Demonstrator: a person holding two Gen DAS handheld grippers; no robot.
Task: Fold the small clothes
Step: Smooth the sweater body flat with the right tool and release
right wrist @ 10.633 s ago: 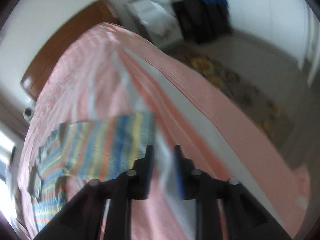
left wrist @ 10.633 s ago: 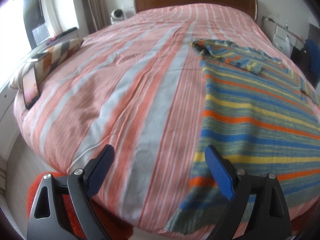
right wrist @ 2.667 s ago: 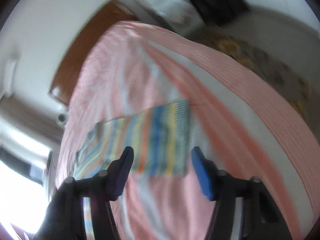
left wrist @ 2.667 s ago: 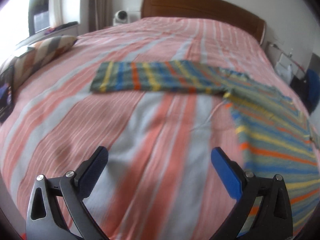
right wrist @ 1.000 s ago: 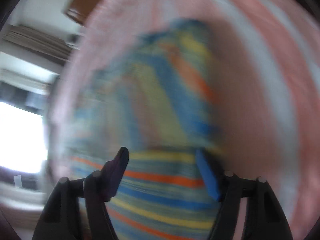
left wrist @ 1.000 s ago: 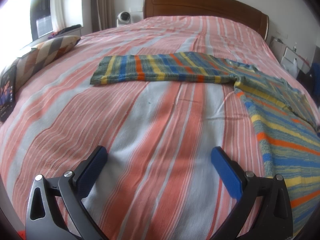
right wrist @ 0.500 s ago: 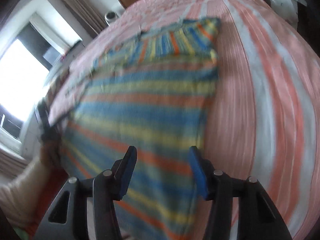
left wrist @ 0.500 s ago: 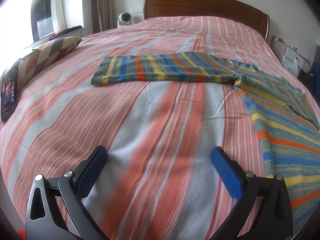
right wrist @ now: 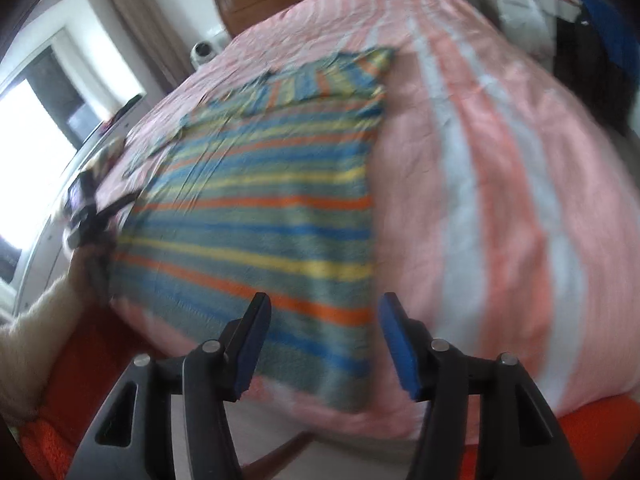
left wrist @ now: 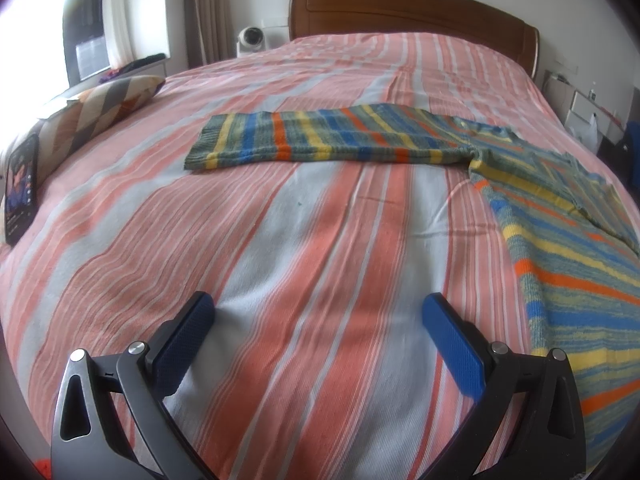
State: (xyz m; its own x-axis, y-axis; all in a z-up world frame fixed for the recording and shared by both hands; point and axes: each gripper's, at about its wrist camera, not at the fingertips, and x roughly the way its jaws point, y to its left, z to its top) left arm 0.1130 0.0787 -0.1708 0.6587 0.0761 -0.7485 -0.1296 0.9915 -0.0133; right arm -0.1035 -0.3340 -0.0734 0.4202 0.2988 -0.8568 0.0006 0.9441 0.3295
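The left gripper hung low over the near part of the bed, its blue-padded fingers spread wide apart with nothing between them but bare bedspread. The striped sweater lay flat to its right, the body's near side edge running just beside the right-hand finger and on toward the foot of the bed. One sleeve stretched straight out across the bed ahead of the gripper, its cuff end pointing toward the window side; a broad band of uncovered pink and grey stripes lay between the gripper and that sleeve. Well off to the left, at the bed's edge, a patterned cushion and a phone leaned; the wooden headboard closed the far end.

The right gripper also stood open and empty, fingers parted over the sweater's bottom hem, which draped over the foot edge of the bed. The right-hand finger sat close to the hem's corner, where the garment's right side edge ran up toward the far shoulder and a second sleeve lay folded across the top. To the right of that edge the bedspread was open out to the bed's rim. In this blurred view the left gripper showed at the sweater's far side edge, beside the phone.
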